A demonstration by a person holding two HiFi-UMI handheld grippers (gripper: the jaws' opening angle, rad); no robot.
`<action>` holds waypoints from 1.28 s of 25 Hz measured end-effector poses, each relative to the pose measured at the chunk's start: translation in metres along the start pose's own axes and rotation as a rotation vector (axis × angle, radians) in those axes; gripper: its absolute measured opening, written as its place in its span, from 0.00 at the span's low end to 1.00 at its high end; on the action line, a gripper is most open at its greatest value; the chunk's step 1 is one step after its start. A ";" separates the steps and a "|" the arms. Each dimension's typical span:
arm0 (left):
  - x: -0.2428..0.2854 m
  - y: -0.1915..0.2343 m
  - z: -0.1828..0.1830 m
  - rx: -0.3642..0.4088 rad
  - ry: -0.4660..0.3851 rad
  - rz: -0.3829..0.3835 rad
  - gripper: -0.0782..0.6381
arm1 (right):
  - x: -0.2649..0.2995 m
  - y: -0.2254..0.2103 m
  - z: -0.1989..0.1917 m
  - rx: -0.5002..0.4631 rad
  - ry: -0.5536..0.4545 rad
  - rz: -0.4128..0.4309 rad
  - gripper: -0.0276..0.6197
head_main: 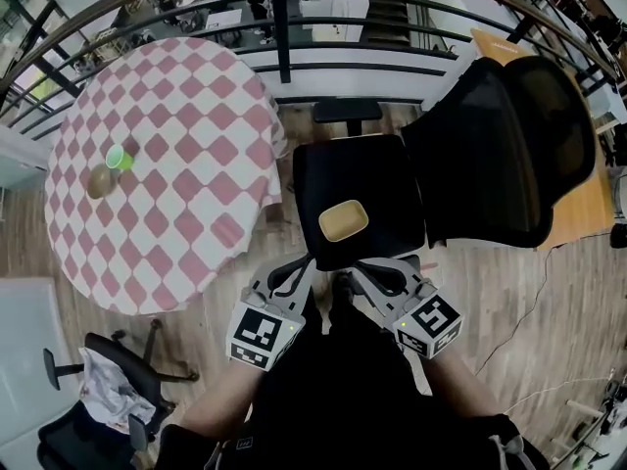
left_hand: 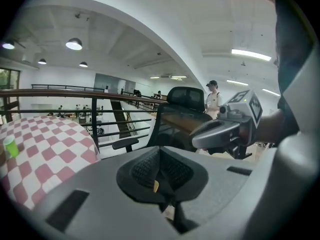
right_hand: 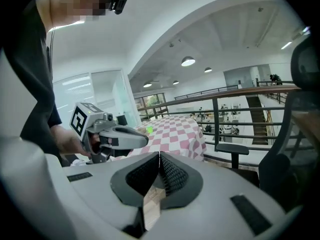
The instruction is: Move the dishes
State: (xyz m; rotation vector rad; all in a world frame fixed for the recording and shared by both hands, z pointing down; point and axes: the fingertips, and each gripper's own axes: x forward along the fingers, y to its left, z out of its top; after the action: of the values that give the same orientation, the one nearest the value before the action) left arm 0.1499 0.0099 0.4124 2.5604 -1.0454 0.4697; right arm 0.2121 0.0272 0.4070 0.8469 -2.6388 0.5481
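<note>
Bowl [head_main: 343,220] on chair seat [head_main: 387,169], long axis L-R, L tongs [head_main: 299,274], R tongs [head_main: 364,274] both closed, empty

Light is bright and even: round ceiling lamps [left_hand: 74,44] and a strip light [left_hand: 251,54] glow white in the gripper views and wash out the pale ceiling around them, while the head view shows only soft shadows beneath the table [head_main: 186,194] and the chair [head_main: 323,169]. All three views bend strongly towards their edges, bowing the railing [head_main: 283,27] and blackening the corners. The close grey bodies of the left gripper [left_hand: 160,171] and right gripper [right_hand: 159,171] look slightly soft.
</note>
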 end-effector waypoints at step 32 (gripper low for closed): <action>0.207 0.102 -0.252 -0.078 0.221 0.040 0.12 | 0.173 -0.179 -0.267 0.069 0.323 0.099 0.08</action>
State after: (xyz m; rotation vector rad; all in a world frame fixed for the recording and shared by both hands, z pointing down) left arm 0.1730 -0.0781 0.7422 2.3590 -1.0156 0.6907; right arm 0.2343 -0.0721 0.7578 0.5913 -2.3848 0.7380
